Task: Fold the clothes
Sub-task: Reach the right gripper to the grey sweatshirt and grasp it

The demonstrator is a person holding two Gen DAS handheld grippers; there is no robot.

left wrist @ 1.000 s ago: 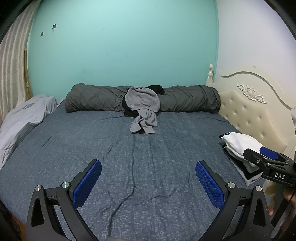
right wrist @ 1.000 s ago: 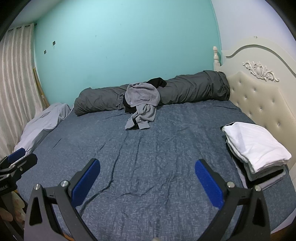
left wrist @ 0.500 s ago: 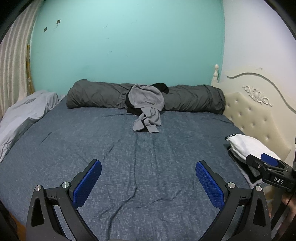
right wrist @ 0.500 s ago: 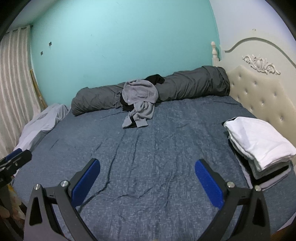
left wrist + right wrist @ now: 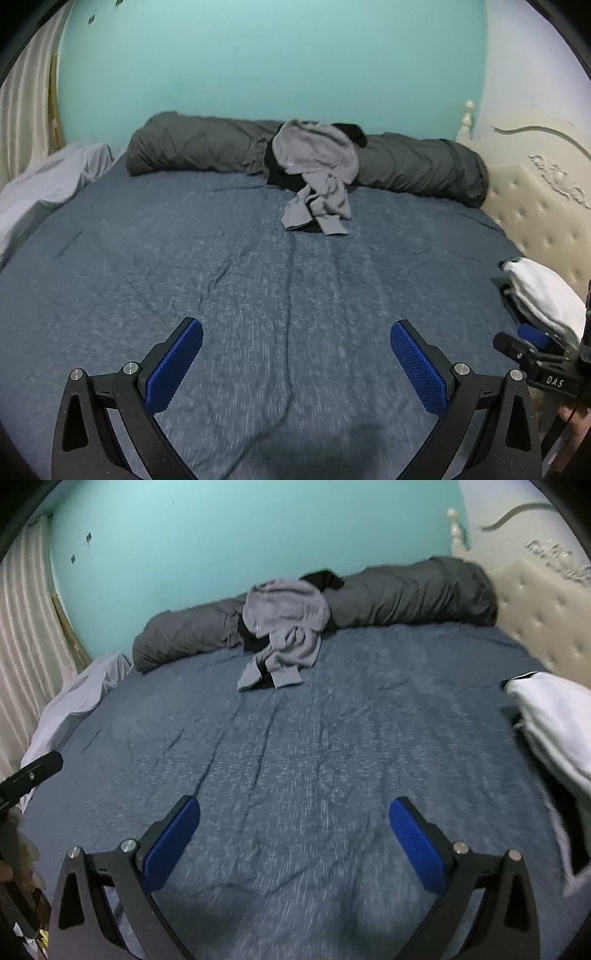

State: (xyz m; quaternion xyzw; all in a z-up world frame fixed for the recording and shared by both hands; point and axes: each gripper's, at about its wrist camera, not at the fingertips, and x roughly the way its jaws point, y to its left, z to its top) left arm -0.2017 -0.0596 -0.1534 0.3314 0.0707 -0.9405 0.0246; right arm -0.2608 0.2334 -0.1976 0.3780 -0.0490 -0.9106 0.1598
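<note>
1. Clothes waiting to be folded sit as a grey top (image 5: 317, 173) heaped over something black, draped against the dark rolled duvet (image 5: 192, 144) at the far edge of the bed (image 5: 258, 280), roughly midway along it.
2. Over the last second both cameras have closed in: the heap looks larger and nearer than it did, and the blur across the sheet suggests the move is under way.
3. Left gripper (image 5: 295, 365) hangs over the near part of the bed with its blue pads spread wide and nothing between them; right gripper (image 5: 293, 843) is likewise spread and empty.
4. Neither tool touches cloth; a broad stretch of bare sheet lies between them and the heap.
5. At the right edge of the bed, beside the cream headboard (image 5: 535, 206), a stack of folded clothes (image 5: 554, 716) with a white one on top has slid towards the frame edge as the view advanced.
6. My reading: one fold cycle is finished, and this is the reach for the next piece, likely the grey top.
</note>
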